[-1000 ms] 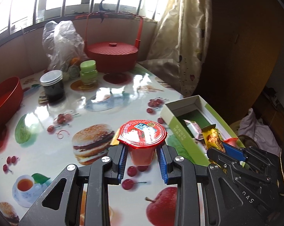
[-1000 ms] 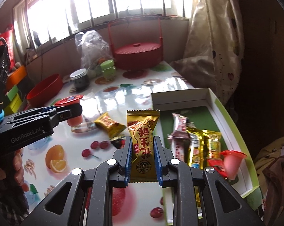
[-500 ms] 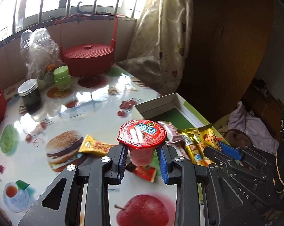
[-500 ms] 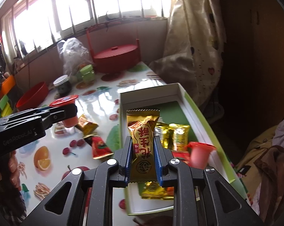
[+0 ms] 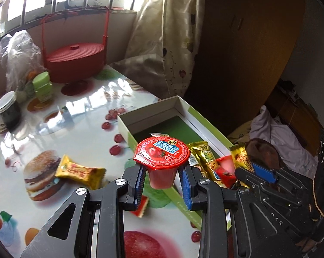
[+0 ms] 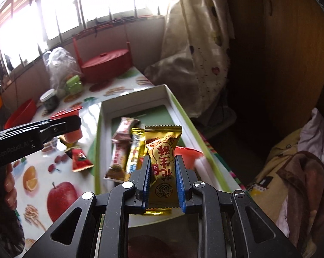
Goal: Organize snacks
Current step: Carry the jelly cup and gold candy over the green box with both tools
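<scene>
Your left hand-held gripper (image 5: 163, 179) pinches a red jelly cup (image 5: 162, 163) by its body, blue pads pressed to either side, the foil lid with a strawberry picture facing up; the cup hangs over the near left wall of the green-edged snack box (image 5: 153, 116), at about 12 o'clock from the fingers. Your right hand-held gripper (image 6: 163, 176) is clamped on a gold peanut-candy packet (image 6: 163, 150), which stands upright between the pads with its crimped top edge at 12 o'clock, above the near end of the same box (image 6: 174, 105). Inside the box, in the right wrist view, a brown-and-white bar (image 6: 121, 142) and a gold wrapper (image 6: 136, 148) lie side by side at about 11 o'clock from the held packet, and another red cup (image 6: 188, 153) lies tipped over at 2 o'clock, against the right wall. On the fruit-print bench (image 5: 76, 111), outside the box, a yellow candy packet (image 5: 80, 171) lies at 9 o'clock from the left gripper, partly on a printed burger, and a small red packet (image 6: 80, 159) lies just beside the box's left wall. At the far end of the bench stand a red lidded basket with a tall handle (image 5: 76, 58), a green jar (image 5: 42, 86), a dark white-lidded jar (image 5: 7, 109) and a clear plastic bag (image 5: 20, 53). Your fingers (image 6: 8, 182) show at the left edge, wrapped round the left gripper's handle.
</scene>
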Tool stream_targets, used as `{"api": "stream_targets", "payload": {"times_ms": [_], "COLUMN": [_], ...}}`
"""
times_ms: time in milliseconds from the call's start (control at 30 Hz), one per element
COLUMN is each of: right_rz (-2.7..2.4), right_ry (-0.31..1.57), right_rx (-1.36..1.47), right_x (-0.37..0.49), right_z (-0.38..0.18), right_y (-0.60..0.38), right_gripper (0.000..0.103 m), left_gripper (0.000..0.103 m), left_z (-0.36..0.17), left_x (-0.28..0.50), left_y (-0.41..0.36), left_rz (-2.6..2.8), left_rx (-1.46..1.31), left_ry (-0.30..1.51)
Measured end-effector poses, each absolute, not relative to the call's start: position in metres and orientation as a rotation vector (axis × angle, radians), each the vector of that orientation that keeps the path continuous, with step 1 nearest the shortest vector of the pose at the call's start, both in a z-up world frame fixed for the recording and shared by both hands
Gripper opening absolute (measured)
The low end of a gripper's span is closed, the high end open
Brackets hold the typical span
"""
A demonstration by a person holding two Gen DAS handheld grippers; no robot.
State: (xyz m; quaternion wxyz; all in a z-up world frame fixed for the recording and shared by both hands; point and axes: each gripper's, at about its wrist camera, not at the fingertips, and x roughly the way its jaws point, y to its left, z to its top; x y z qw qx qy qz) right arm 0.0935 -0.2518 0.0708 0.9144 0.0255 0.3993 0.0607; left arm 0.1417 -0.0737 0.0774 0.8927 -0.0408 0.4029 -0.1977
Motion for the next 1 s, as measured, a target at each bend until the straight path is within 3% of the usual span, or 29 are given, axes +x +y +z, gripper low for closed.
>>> {"api": "stream_targets", "payload": {"times_ms": [1000], "right_rz": [0.134], "right_ry": [0.863], "right_rx": [0.066], "right_x": [0.097], "right_z": [0.052], "right_y": [-0.265], "right_gripper": [0.021], "left_gripper": [0.031], "left_z": [0.045], "left_x": [0.161], "left_y": [-0.117], "left_rz": [-0.441], "left_rx": [-0.022], "left_ry": [0.922]}}
